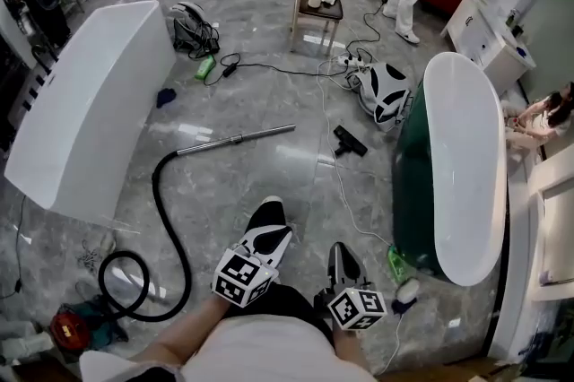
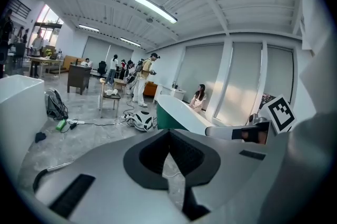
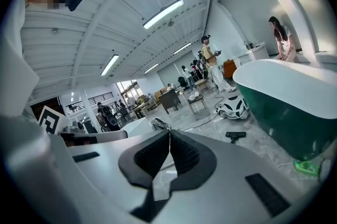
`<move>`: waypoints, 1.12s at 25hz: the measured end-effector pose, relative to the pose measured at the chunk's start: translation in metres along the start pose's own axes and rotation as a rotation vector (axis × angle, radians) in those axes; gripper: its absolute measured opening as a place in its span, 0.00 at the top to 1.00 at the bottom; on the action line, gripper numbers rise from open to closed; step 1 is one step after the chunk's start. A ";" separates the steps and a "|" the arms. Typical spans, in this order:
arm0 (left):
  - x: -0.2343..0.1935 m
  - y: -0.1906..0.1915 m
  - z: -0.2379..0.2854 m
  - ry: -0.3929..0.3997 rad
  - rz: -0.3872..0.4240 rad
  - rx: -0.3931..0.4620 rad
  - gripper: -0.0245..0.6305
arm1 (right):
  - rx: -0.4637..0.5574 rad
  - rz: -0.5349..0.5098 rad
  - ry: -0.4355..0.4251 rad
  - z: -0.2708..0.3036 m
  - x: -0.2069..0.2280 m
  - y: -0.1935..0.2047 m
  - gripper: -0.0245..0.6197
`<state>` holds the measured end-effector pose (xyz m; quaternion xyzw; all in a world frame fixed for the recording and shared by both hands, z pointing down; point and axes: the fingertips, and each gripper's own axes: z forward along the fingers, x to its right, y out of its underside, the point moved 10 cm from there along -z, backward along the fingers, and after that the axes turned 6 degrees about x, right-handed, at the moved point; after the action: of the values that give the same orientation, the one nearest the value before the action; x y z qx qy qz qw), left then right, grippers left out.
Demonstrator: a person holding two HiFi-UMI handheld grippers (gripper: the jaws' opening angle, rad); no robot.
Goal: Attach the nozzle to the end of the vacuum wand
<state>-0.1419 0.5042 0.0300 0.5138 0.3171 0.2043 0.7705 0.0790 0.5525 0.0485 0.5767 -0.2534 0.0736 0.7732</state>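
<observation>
Left tongs (image 1: 267, 210) and right tongs (image 1: 341, 253) were clenched, empty, nozzle (image 1: 351, 141) lay on the floor (image 1: 269, 174) at twelve o'clock from right tongs, vacuum wand (image 1: 236, 139) at eleven o'clock from left tongs

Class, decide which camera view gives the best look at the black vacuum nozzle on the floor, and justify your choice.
The head view: from above, the nozzle lies in full sight on the floor, apart from the wand. The right gripper view shows the nozzle small and low-angled; the left gripper view does not show it.

Forearms (image 1: 188, 337) cut off at bottom edge, nozzle (image 1: 350, 141) detail too small
</observation>
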 end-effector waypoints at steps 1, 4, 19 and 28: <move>-0.004 -0.001 0.006 0.002 0.000 -0.005 0.95 | 0.001 0.003 0.005 0.005 0.003 -0.002 0.94; -0.017 -0.008 0.027 0.012 0.000 -0.016 0.95 | 0.009 0.007 0.021 0.024 0.013 -0.010 0.94; -0.134 -0.087 0.178 0.062 -0.004 -0.038 0.95 | 0.017 -0.002 0.086 0.185 0.061 -0.079 0.94; -0.200 -0.126 0.243 0.085 -0.012 -0.049 0.95 | -0.011 0.003 0.053 0.283 0.068 -0.106 0.94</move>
<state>-0.1160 0.1664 0.0358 0.4837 0.3475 0.2290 0.7699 0.0939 0.2433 0.0491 0.5701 -0.2341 0.0885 0.7825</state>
